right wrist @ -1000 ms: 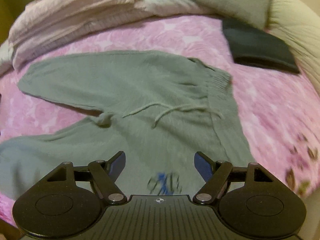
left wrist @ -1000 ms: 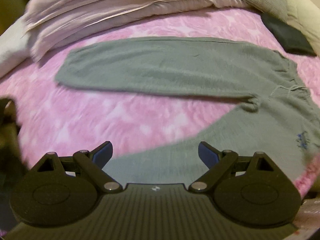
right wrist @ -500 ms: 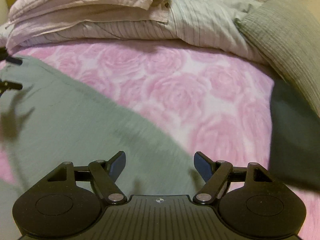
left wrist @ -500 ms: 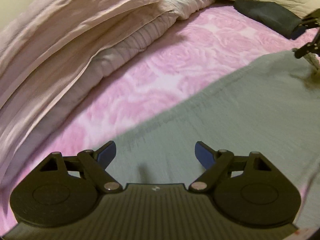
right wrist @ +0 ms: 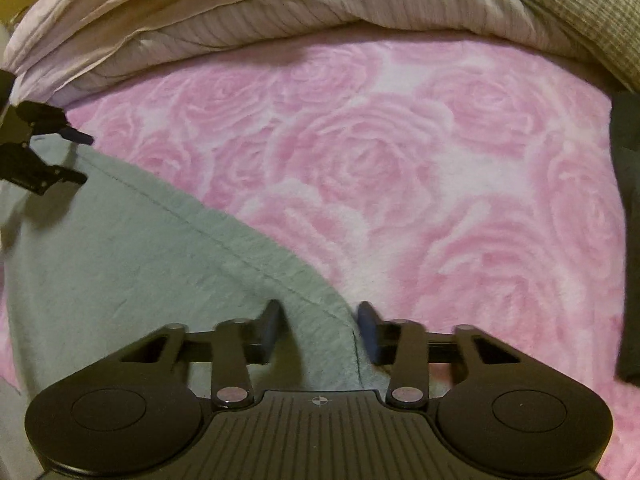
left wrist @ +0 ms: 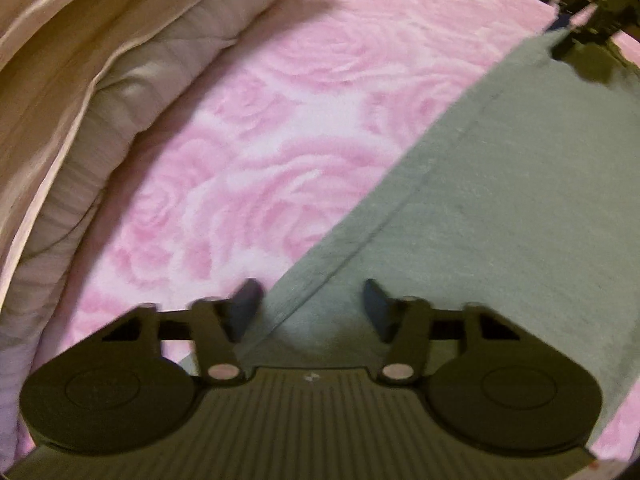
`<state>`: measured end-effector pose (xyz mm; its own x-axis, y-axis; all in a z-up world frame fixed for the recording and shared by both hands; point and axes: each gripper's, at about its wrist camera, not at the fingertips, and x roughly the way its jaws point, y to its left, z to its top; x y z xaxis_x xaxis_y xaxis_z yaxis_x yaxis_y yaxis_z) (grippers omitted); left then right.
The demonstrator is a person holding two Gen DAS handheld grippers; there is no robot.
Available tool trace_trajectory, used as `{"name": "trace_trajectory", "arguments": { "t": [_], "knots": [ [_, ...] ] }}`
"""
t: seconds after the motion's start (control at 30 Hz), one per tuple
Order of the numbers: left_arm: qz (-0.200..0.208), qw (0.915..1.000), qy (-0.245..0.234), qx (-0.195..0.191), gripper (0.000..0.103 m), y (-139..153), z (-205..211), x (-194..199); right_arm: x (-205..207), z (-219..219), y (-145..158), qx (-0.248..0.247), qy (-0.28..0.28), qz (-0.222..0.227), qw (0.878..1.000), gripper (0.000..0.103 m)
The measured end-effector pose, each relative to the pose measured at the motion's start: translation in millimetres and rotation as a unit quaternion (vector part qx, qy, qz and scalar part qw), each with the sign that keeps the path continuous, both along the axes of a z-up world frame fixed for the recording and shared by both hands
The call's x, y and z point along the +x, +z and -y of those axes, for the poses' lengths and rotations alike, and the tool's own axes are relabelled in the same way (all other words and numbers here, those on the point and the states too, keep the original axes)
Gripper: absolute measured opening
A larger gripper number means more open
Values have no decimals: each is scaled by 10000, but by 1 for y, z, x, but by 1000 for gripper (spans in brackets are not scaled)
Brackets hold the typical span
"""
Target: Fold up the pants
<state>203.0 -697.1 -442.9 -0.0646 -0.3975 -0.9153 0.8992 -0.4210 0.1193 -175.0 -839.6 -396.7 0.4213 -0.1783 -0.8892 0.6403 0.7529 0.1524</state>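
A bed covered by a pink blanket [right wrist: 400, 168] with a pattern of large roses fills both views. The grey-green pants [right wrist: 140, 264] lie flat on this blanket, with a stitched seam running diagonally along the fabric's edge. In the left wrist view the pants [left wrist: 520, 208] take up the right side, and their edge runs from the upper right down to the left claw [left wrist: 310, 306]. That claw is spread, its blue-padded fingers [left wrist: 248, 300] set either side of the fabric edge, one over the pink blanket and one over the cloth, not yet pinching it. In the right wrist view the right claw [right wrist: 318, 326] is likewise spread, with the seamed edge of the pants lying between its fingers. Each claw shows small in the other's view: the right claw [left wrist: 592, 4] at the far upper right, at the pants' edge, and the left claw [right wrist: 48, 152] at the far left, also at the fabric's border. Along the back of the bed lies rumpled bedding: a pale pink sheet [right wrist: 140, 4] over a white striped duvet [right wrist: 360, 4], and a grey-green checked pillow [right wrist: 588, 12] to the right. A dark folded garment [right wrist: 628, 220] lies on the blanket at the right edge. The lighting is dim and warm.
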Motion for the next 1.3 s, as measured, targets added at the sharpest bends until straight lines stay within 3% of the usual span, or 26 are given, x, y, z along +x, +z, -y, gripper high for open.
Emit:
{"name": "trace_trajectory", "arguments": {
  "t": [0.03,0.1,0.17,0.33,0.43,0.5,0.6,0.7,0.8,0.87,0.93,0.97,1.03,1.13,1.2,1.3],
  "knots": [
    [117,9999,-112,-51,26,2,-4,-6,-1,-6,3,-76,19,-13,10000,15],
    [522,9983,-172,-184,4,5,-15,-15,-2,-25,15,-419,48,-4,9991,12],
    [722,9964,-11,-438,4,18,-33,-22,-4,-51,34,-897,122,-15,9959,11],
    [600,9842,1039,-1301,4,85,-129,-52,-21,-152,90,-2258,441,-64,9731,8],
    [601,9751,1474,-1545,5,119,-210,-83,-37,-234,114,-2844,760,-296,9552,8],
    [461,9714,1816,-1459,4,133,-262,-107,-49,-288,121,-2995,943,-549,9478,8],
    [316,9684,2188,-1151,4,132,-333,-145,-69,-358,115,-2661,1043,-930,9538,8],
    [-13,9650,2577,-495,6,104,-388,-176,-85,-413,84,-2292,1164,-1543,9540,12],
    [-272,9596,2797,164,12,74,-420,-200,-97,-438,53,-1666,869,-2003,9615,27],
    [-579,9516,2996,359,14,70,-433,-204,-106,-436,49,-1317,142,-1934,9721,38],
    [-846,9391,3320,269,17,77,-440,-197,-125,-420,60,-1006,-1033,-1401,9796,49],
    [-950,9315,3504,209,23,81,-442,-191,-139,-407,67,-781,-1760,-1005,9761,52],
    [-1123,9165,3839,25,25,88,-443,-177,-167,-386,76,-509,-2968,-290,9531,52],
    [-1145,8919,4370,-218,27,93,-447,-152,-213,-357,77,-124,-4500,894,8885,52],
    [-1079,8767,4674,-374,29,93,-445,-138,-232,-343,66,154,-5066,1154,8543,52],
    [-938,8623,4948,-523,32,97,-446,-120,-239,-333,54,310,-5177,1271,8455,52]
  ]
}}
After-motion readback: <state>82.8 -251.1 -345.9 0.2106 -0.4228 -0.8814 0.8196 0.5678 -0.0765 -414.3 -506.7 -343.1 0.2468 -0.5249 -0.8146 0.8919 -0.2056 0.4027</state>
